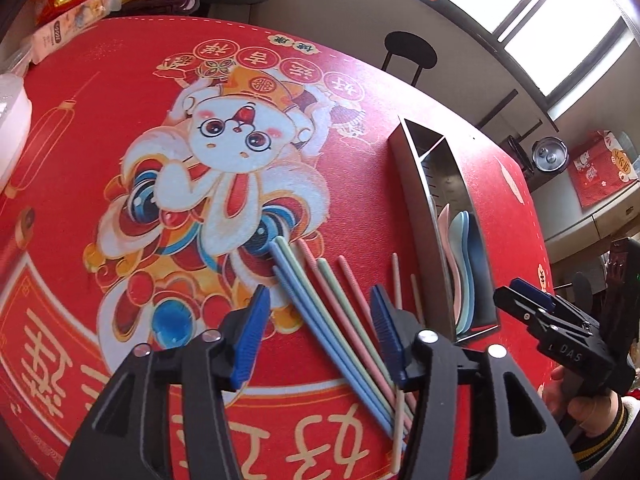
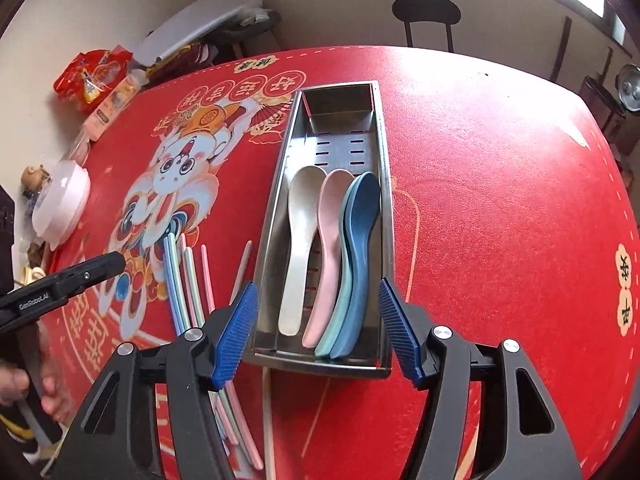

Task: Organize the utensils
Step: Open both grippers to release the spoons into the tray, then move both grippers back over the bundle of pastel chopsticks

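Note:
Several pastel chopsticks in blue, green, pink and cream lie loose on the red printed tablecloth. They also show in the right wrist view. A steel utensil tray holds a white spoon, a pink spoon and stacked green and blue spoons. My left gripper is open and empty, hovering over the chopsticks. My right gripper is open and empty, above the tray's near end. The tray stands right of the chopsticks.
A white lidded bowl and snack packets sit at the table's left edge. A black stool stands beyond the far edge. A pot sits on a shelf at the right.

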The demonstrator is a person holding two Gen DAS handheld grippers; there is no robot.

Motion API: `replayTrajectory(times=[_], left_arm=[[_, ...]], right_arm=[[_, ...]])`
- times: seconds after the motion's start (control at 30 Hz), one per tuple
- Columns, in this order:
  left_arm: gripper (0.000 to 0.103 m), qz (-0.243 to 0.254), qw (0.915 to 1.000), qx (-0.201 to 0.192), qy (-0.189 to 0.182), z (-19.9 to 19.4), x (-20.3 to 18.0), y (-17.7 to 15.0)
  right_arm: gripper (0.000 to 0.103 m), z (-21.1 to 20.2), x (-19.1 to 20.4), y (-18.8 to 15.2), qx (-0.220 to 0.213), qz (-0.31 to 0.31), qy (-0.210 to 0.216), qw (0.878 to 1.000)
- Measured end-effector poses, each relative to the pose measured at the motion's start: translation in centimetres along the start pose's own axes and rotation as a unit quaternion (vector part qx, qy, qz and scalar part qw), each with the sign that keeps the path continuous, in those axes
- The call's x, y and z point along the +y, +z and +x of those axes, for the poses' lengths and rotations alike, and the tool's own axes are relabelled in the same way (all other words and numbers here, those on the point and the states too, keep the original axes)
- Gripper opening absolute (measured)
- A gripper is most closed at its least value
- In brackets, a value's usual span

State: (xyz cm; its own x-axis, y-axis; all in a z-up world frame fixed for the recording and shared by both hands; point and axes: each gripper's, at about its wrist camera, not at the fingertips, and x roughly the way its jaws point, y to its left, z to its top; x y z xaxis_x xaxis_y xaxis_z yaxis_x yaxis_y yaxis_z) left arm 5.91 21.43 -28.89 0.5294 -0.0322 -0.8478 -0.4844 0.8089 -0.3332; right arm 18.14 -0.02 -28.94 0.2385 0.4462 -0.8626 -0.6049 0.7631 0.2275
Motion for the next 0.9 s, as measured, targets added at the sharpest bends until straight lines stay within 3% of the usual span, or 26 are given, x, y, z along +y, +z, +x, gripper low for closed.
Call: replayTrajectory(times=[0.2,0.57,0.8,0.9], left_arm=[[0.092,-0.001,0.9998,0.009,0.018,-0.8,1.6,-2.3],[0.096,-0.013,0.9987,0.038,0.030,0.8,2.3,-5.2],[0.096,0.009,0.9983,0.033,0.048,2.8,0.4,-5.0],[0.096,0.027,0.9965,0.033,0.071,3.6,-0.5,-5.3]], right_arm=[[0.063,-0.4,0.2,-2.7,-0.004,0.015,0.006,1.000],[0.063,1.0,0.3,-7.1,0.020,0.021,0.007,1.000],[0.063,1.5,0.6,-7.8,0.026,0.018,0.007,0.999],[0.063,1.5,0.5,-7.8,0.027,0.019,0.007,0.999]])
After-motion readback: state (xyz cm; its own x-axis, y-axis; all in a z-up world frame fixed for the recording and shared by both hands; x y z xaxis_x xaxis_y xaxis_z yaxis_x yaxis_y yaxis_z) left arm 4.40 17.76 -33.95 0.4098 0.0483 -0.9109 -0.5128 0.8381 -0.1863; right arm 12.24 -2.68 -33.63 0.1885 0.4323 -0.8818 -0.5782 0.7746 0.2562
